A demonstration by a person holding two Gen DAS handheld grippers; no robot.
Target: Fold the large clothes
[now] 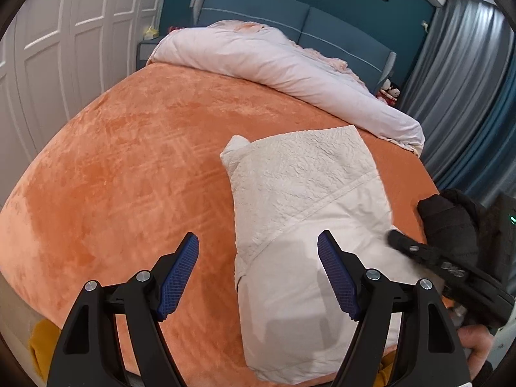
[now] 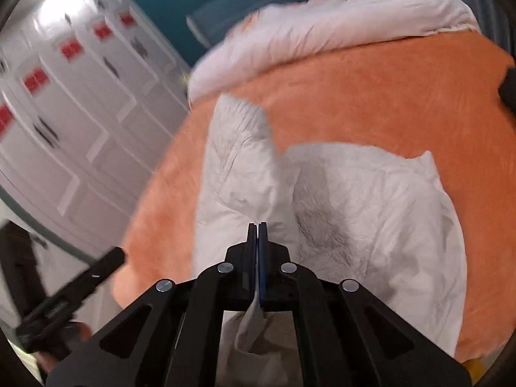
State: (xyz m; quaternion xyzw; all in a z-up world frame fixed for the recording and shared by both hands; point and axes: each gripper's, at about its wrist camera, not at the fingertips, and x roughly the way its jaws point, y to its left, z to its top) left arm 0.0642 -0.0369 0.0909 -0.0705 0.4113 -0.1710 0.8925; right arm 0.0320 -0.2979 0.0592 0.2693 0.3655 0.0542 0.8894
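A white crinkled garment (image 1: pixel 306 213) lies partly folded on the orange bed cover (image 1: pixel 129 161), near the front right of the bed. My left gripper (image 1: pixel 258 267) is open and empty, hovering just above the garment's near left part. My right gripper (image 2: pixel 258 235) is shut on a fold of the white garment (image 2: pixel 354 193), and cloth hangs out behind its jaws. The right gripper also shows at the right edge of the left wrist view (image 1: pixel 435 254), over the garment's right side. The right wrist view is motion-blurred.
A rolled pale pink duvet (image 1: pixel 274 67) lies across the far end of the bed by a blue headboard (image 1: pixel 258 16). White wardrobe doors (image 1: pixel 64 48) stand on the left, grey curtains (image 1: pixel 461 64) on the right. A dark item (image 1: pixel 448 216) sits at the bed's right edge.
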